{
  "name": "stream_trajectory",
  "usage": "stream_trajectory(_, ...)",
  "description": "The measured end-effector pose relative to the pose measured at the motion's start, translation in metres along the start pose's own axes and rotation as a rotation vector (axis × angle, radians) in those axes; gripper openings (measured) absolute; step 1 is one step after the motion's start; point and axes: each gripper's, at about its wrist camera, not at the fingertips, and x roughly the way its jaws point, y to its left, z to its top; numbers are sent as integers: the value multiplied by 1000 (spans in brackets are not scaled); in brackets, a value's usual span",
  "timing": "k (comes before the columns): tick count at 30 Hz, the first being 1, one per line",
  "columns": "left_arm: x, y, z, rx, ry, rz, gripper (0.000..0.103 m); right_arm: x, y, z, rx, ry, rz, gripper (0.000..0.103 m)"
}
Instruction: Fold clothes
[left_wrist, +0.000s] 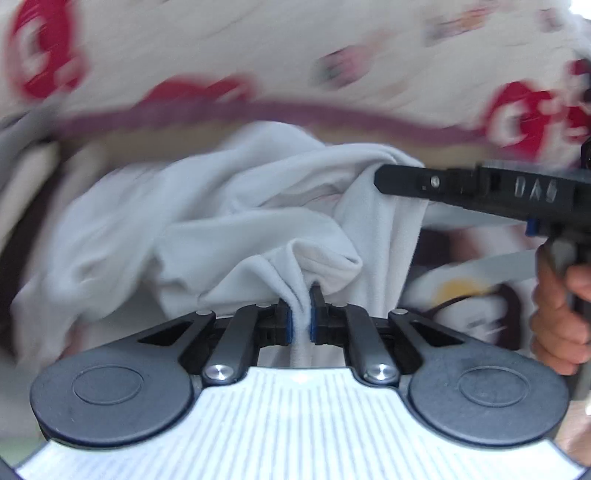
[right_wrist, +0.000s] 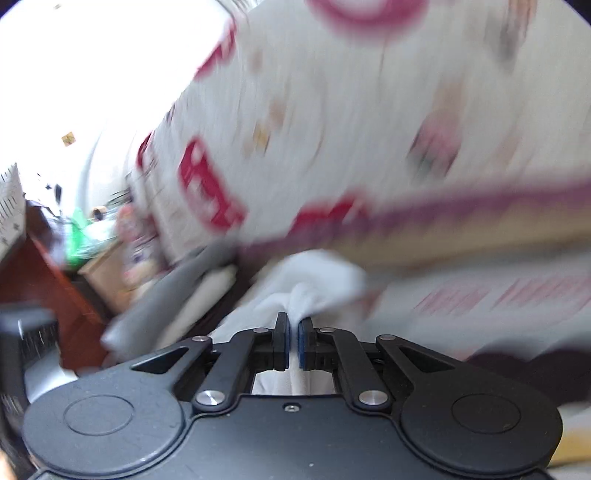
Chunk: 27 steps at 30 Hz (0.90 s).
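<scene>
A pale grey-white garment (left_wrist: 207, 221) hangs crumpled in front of me in the left wrist view. My left gripper (left_wrist: 300, 314) is shut on a pinched fold of it, the cloth running down between the blue pads. In the same view my right gripper (left_wrist: 380, 181) reaches in from the right, its tip against another edge of the garment, with a hand (left_wrist: 557, 314) on its grip. From the right wrist view, my right gripper (right_wrist: 294, 334) is shut on a bunched white fold of the garment (right_wrist: 314, 280).
A white cover with red prints and a purple border (left_wrist: 258, 110) lies behind the garment, blurred. Other printed clothes (left_wrist: 472, 295) lie at lower right. In the right wrist view, a wooden cabinet (right_wrist: 48, 273), a small wooden stand (right_wrist: 107, 273) and a bright window are at left.
</scene>
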Motion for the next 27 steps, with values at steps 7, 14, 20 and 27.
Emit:
stream_trajectory(7, -11, -101, 70, 231, -109, -305, 6, -119, -44, 73, -52, -150, -394, 6)
stream_trajectory(14, 26, -186, -3, 544, -50, -185, 44, -166, -165, 62, 166, -82, -819, 7)
stream_trajectory(20, 56, -106, -24, 386, 10, 43, 64, -157, -212, 22, 225, 68, -902, 8)
stream_trajectory(27, 96, 10, -39, -97, 124, 50, 65, -179, -256, 31, 335, -34, -1095, 9)
